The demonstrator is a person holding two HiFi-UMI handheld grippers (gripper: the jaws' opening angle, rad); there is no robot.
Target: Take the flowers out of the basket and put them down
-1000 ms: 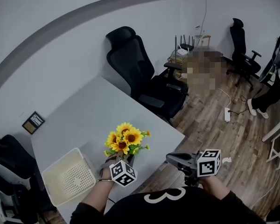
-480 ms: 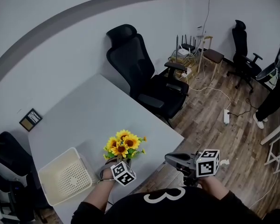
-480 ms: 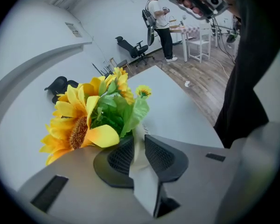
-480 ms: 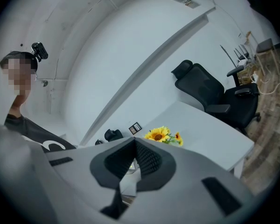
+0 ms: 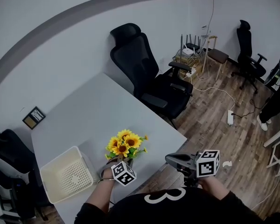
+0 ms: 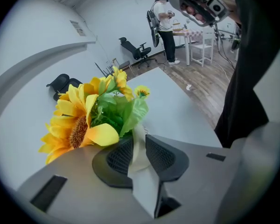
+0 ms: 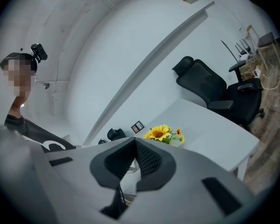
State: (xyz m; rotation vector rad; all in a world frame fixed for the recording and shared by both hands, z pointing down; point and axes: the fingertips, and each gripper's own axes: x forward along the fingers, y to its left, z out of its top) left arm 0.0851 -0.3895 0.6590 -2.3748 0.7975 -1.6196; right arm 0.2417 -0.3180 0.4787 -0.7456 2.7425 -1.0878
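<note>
A bunch of yellow sunflowers (image 5: 125, 144) with green leaves stands upright over the grey table (image 5: 95, 108), just right of the white perforated basket (image 5: 67, 175), which is empty. My left gripper (image 5: 122, 163) grips the bunch from below. In the left gripper view the pale stem wrap (image 6: 136, 149) sits between the two pads and touches both, while the jaws are opening. The blooms (image 6: 81, 120) fan out above the left gripper (image 6: 139, 143). My right gripper (image 5: 173, 159) hovers off the table's near right edge, shut and empty (image 7: 134, 142). The sunflowers (image 7: 161, 133) show beyond it.
A black office chair (image 5: 151, 80) stands against the table's far right side. Another dark chair (image 5: 9, 153) is at the left behind the basket. A small framed card (image 5: 33, 117) lies at the table's left edge. Wooden floor with cables and a power strip (image 5: 230, 117) lies to the right.
The sunflowers and my left gripper have come down a little toward the table beside the basket. The right gripper has stayed in place.
</note>
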